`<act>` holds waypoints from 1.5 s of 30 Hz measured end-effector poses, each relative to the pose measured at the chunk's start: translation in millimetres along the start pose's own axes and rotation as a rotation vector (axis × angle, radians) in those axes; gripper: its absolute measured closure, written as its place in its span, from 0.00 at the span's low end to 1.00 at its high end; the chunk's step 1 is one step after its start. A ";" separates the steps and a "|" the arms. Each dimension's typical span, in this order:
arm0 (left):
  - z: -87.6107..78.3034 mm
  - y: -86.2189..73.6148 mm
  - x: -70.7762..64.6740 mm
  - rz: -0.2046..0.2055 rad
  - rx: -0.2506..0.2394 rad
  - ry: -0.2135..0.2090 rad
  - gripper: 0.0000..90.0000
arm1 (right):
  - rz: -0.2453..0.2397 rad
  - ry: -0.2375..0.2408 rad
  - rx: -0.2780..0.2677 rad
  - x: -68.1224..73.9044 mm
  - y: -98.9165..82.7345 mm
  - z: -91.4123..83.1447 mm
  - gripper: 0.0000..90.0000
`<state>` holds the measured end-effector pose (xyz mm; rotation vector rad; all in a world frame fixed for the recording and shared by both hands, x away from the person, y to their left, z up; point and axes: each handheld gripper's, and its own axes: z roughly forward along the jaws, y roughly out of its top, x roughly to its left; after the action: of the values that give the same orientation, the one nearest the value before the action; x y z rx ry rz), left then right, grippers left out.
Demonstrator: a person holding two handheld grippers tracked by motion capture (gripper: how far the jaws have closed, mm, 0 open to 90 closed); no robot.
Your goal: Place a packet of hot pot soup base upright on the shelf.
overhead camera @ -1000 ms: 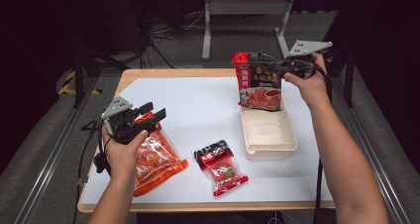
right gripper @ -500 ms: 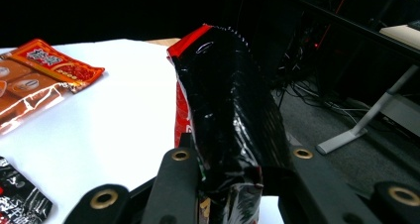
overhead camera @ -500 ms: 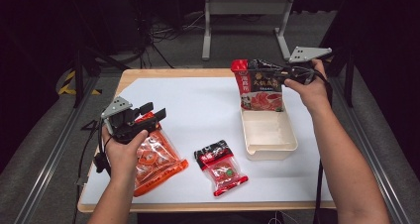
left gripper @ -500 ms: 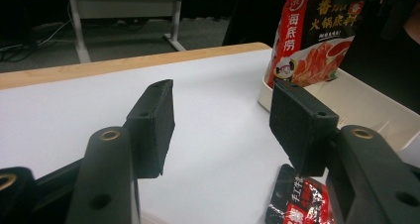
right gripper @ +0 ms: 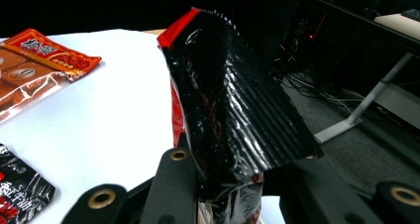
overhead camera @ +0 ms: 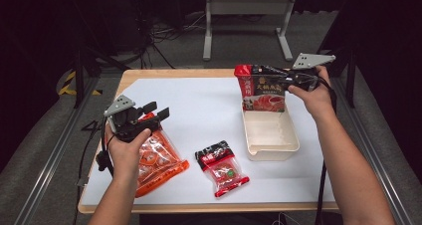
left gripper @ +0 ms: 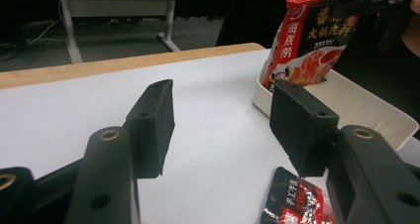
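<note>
My right gripper (overhead camera: 278, 79) is shut on the top edge of a red and black sauce packet (overhead camera: 261, 88), which it holds upright with its lower end inside the far end of a cream tray (overhead camera: 271, 135). In the right gripper view the packet (right gripper: 233, 110) stands pinched between the jaws. My left gripper (overhead camera: 155, 111) is open and empty, held above an orange snack bag (overhead camera: 157, 158) at the table's left. In the left gripper view its jaws stand wide apart (left gripper: 223, 125). A small red and black packet (overhead camera: 221, 168) lies flat at the front middle.
The wooden table carries a white mat (overhead camera: 209, 105), with open room across its middle and back left. A metal frame leg (overhead camera: 249, 16) stands on the floor beyond the table. Dark floor and cables surround the table.
The right gripper has lifted the sauce packet and carried it toward the far end of the tray, standing it more upright. The left gripper has stayed put.
</note>
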<state>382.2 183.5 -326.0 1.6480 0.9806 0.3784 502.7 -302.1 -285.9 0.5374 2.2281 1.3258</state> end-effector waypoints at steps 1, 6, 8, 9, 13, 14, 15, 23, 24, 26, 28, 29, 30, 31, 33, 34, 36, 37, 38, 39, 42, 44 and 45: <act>0.5 0.4 0.2 0.002 -0.001 0.000 0.49 | 0.001 -0.004 0.003 0.3 -0.7 -1.1 0.84; 2.4 1.7 -0.1 -0.003 0.001 -0.009 0.48 | 0.014 -0.014 0.013 1.5 -4.1 -4.1 0.85; 3.9 2.3 -0.1 -0.003 -0.003 -0.013 0.48 | 0.016 -0.019 0.010 1.9 -5.4 -4.3 0.86; 4.5 2.6 -0.4 -0.005 -0.001 -0.015 0.48 | 0.021 -0.022 0.012 2.3 -6.0 -4.5 0.86; 6.5 3.5 -0.9 0.003 0.000 -0.019 0.48 | 0.041 -0.024 0.013 3.2 -8.1 -6.0 0.88; 6.9 4.1 -1.1 0.006 -0.001 -0.022 0.48 | 0.049 -0.026 0.009 3.5 -8.8 -6.1 0.88; 7.2 4.4 -1.4 0.003 -0.001 -0.023 0.48 | 0.056 -0.025 0.008 3.6 -9.5 -6.5 0.88; 11.0 5.8 -1.6 0.000 -0.003 -0.038 0.48 | 0.105 -0.025 -0.039 6.4 -16.6 -8.8 0.89; 11.4 6.1 -1.5 0.001 -0.004 -0.040 0.48 | 0.108 -0.027 -0.044 6.5 -17.5 -9.5 0.89; 12.1 6.6 -2.0 -0.001 -0.004 -0.042 0.48 | 0.122 -0.025 -0.058 5.9 -20.1 -11.4 0.89; 12.7 7.4 -2.3 0.001 -0.005 -0.045 0.48 | 0.145 -0.023 -0.079 5.0 -24.0 -13.6 0.90; 13.1 7.6 -2.4 0.003 -0.005 -0.046 0.48 | 0.160 -0.018 -0.096 4.3 -27.1 -14.5 0.90; 13.1 7.6 -2.4 0.003 -0.005 -0.046 0.48 | 0.172 -0.015 -0.108 4.1 -29.6 -14.6 0.90; 14.3 7.9 -2.8 0.004 -0.005 -0.048 0.48 | 0.176 -0.014 -0.105 4.5 -31.7 -14.1 0.90; 14.9 8.1 -3.5 0.004 0.000 -0.050 0.48 | 0.168 -0.028 -0.028 5.4 -39.1 -7.1 0.90; 14.9 8.1 -3.5 0.004 0.000 -0.050 0.48 | 0.168 -0.028 -0.028 5.4 -39.1 -7.1 0.90; 15.0 8.7 -4.2 0.005 -0.004 -0.053 0.48 | 0.227 -0.038 -0.049 2.9 -56.3 -1.3 0.90; 14.8 8.8 -4.2 0.004 -0.004 -0.052 0.48 | 0.227 -0.038 -0.049 2.9 -56.3 -1.3 0.90; 14.7 8.9 -3.5 0.005 -0.004 -0.051 0.48 | 0.236 -0.040 -0.058 2.2 -58.4 -1.7 0.90; 14.9 8.9 -2.7 0.006 -0.005 -0.050 0.48 | 0.237 -0.040 -0.066 2.3 -60.0 -2.2 0.90; 15.7 8.5 -1.2 0.005 -0.006 -0.047 0.48 | 0.206 -0.056 -0.039 5.5 -56.2 -2.0 0.90; 15.5 8.3 -1.6 0.004 0.000 -0.046 0.48 | 0.211 -0.057 -0.032 5.6 -55.3 -2.2 0.89; 15.2 8.2 -2.1 0.002 0.001 -0.046 0.48 | 0.211 -0.058 -0.031 5.6 -55.2 -2.4 0.88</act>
<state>394.8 171.8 -322.9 1.6517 0.9451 0.3392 492.1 -325.5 -335.2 0.8079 2.1476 1.4260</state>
